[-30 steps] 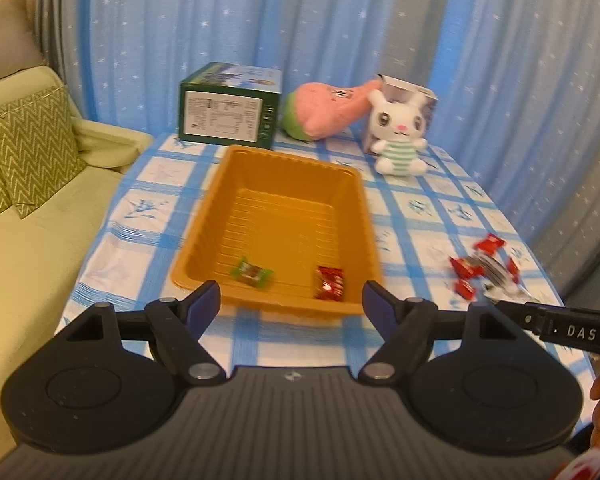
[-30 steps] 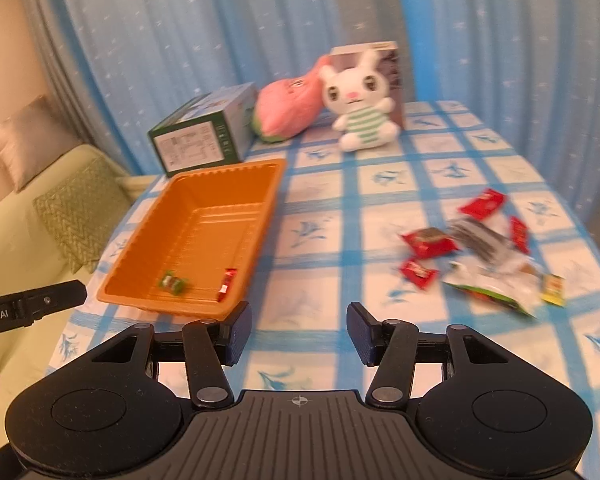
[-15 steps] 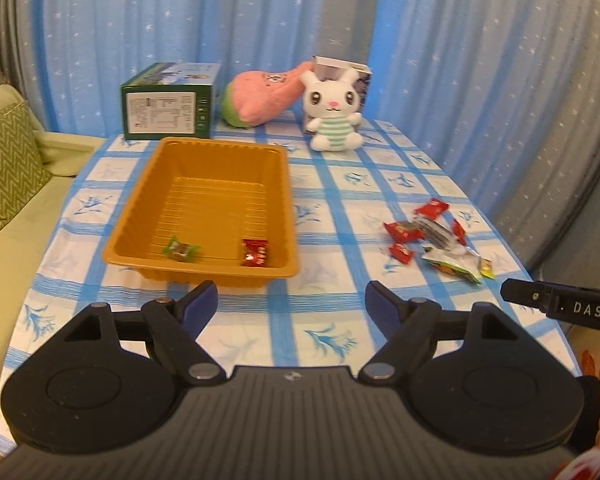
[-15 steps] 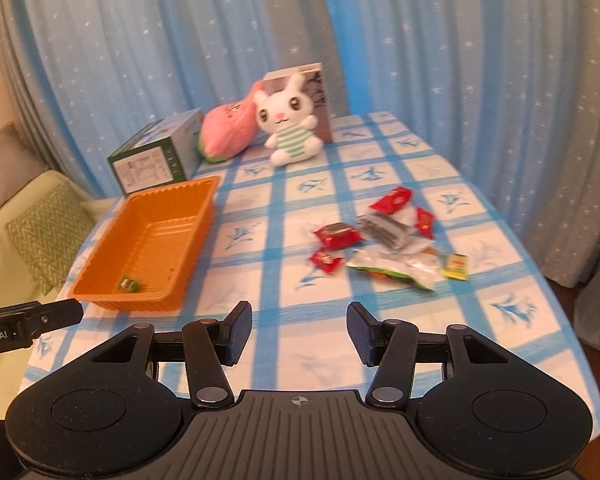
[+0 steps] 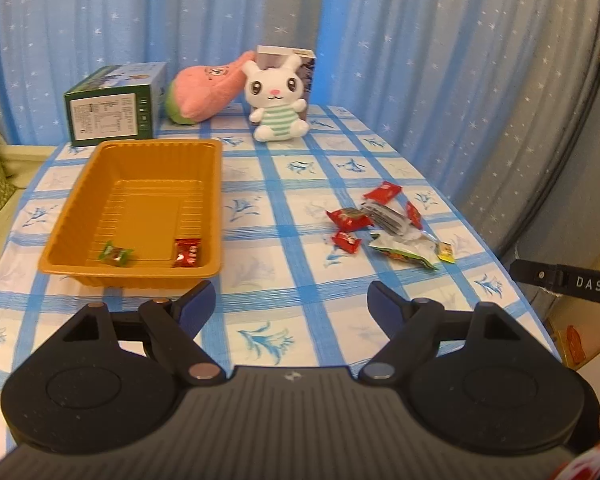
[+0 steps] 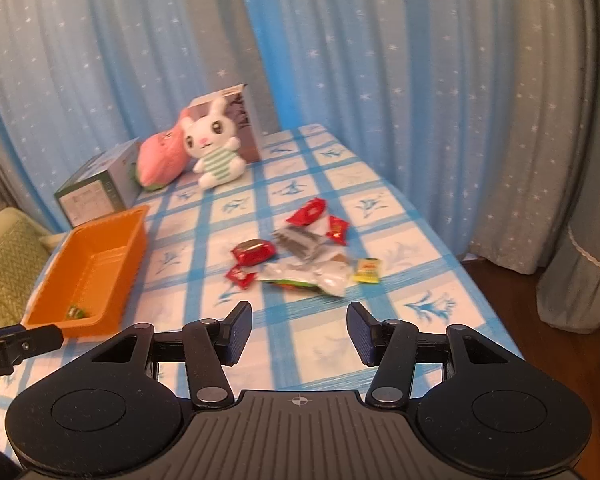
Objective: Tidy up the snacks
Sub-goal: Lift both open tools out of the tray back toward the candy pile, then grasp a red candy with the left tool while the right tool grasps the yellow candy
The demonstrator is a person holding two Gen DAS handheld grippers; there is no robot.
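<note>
Now we hover mid-sort: both grippers, left (image 5: 290, 300) and right (image 6: 298, 330), gaping, empty. Two sweets in tray (image 5: 80, 190); snack pile (image 6: 300, 248) loose on cloth. Next, we judge: right reaches pile, pinches one wrapper.

Glossy plastic orange tray (image 5: 80, 196); shiny foil snack wrappers (image 6: 304, 256); woven cloth tablecloth (image 5: 300, 276); fuzzy plush rabbit (image 5: 278, 100).
</note>
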